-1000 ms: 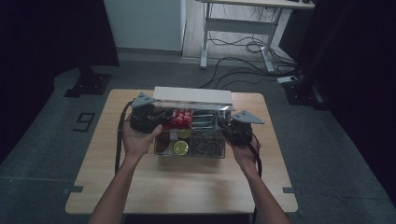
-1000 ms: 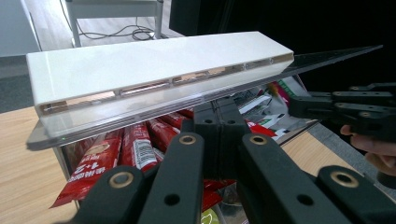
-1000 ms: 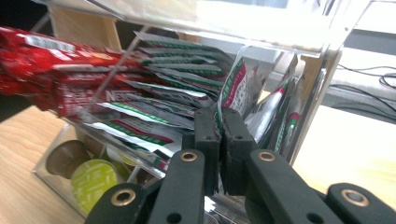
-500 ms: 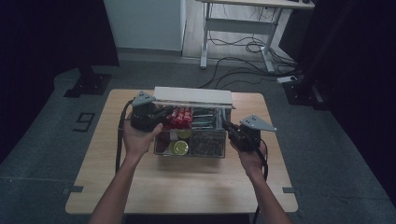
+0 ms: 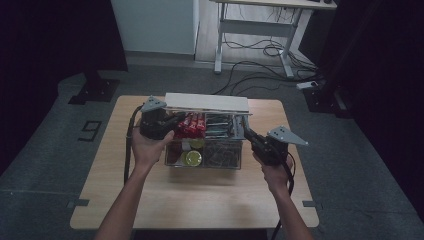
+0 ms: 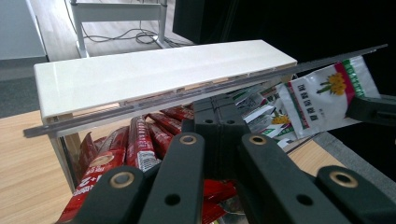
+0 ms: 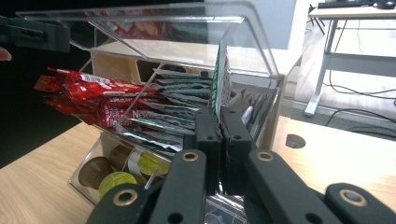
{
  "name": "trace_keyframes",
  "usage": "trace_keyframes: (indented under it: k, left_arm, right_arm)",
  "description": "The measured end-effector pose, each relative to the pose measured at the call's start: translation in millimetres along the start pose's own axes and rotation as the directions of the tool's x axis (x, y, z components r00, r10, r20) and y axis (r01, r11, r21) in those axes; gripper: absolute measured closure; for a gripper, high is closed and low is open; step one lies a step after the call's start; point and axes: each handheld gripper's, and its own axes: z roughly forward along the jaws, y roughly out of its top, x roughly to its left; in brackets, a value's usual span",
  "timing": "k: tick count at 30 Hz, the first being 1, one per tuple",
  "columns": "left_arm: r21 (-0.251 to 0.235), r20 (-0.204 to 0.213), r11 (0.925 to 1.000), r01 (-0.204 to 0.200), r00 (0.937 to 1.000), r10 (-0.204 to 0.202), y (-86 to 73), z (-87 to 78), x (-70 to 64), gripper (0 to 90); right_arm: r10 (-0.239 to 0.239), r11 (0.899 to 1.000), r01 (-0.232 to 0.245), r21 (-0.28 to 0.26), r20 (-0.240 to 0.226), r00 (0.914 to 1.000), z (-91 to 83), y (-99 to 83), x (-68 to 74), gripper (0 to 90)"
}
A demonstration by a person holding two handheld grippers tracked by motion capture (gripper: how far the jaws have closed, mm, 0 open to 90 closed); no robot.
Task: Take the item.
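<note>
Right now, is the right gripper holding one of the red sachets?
No: in the right gripper view the right gripper is shut on a green and white packet, with the red sachets off to its side.

Clear organizer box point(image 5: 205, 155) sits mid-table point(image 5: 150, 200), lid point(image 5: 206, 103) raised at the back. Left gripper point(image 5: 175, 121) at the red sachets point(image 5: 192, 124). Right gripper point(image 5: 248, 134) at the box's right end, possibly pinching something; too small to tell.

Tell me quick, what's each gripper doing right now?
Left gripper: shut on the clear lid.
Right gripper: shut on a green-and-white sachet.
</note>
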Motion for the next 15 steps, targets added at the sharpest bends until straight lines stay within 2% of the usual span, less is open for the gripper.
trace_keyframes:
  k: [15]
  left_arm:
    - [-0.002,0.004,0.9999,0.012,0.9999,-0.012,0.6,1.5,1.7,89.7]
  right_arm:
    - [0.001,0.999,-0.001,-0.036,0.004,1.0,-15.4,-0.6,-4.3,87.3]
